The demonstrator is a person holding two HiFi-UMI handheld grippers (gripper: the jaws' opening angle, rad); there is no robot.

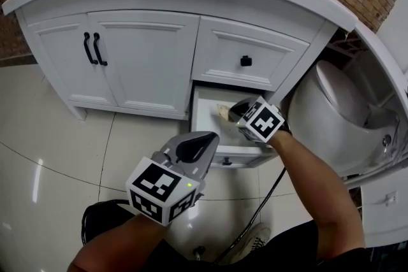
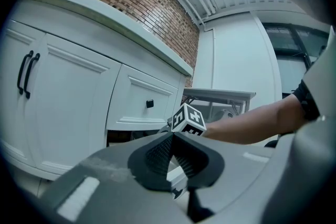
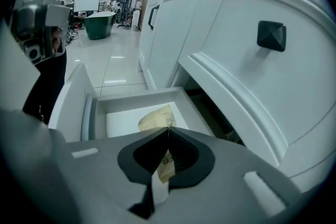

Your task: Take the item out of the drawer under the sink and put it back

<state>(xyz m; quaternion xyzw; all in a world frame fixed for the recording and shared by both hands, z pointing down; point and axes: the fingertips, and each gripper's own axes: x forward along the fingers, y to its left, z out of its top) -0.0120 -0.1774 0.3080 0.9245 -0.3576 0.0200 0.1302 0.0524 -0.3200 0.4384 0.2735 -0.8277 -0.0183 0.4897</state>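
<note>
The lower drawer (image 1: 205, 130) under the sink stands pulled out, its white inside (image 3: 123, 120) showing. Over it my right gripper (image 1: 236, 113) is shut on a tan paper packet (image 1: 222, 111). In the right gripper view the packet (image 3: 155, 118) sticks out past the closed tips (image 3: 168, 132) and hangs just above the drawer floor. My left gripper (image 1: 193, 148) hovers in front of the drawer, lower and nearer to me. Its jaws (image 2: 172, 136) meet with nothing between them. The right gripper's marker cube (image 2: 188, 119) shows beyond them.
An upper drawer with a black knob (image 1: 245, 61) is closed above the open one. Two cabinet doors with black handles (image 1: 93, 48) are at the left. A white toilet (image 1: 326, 113) stands close on the right. A black cable (image 1: 255, 226) runs over the tile floor.
</note>
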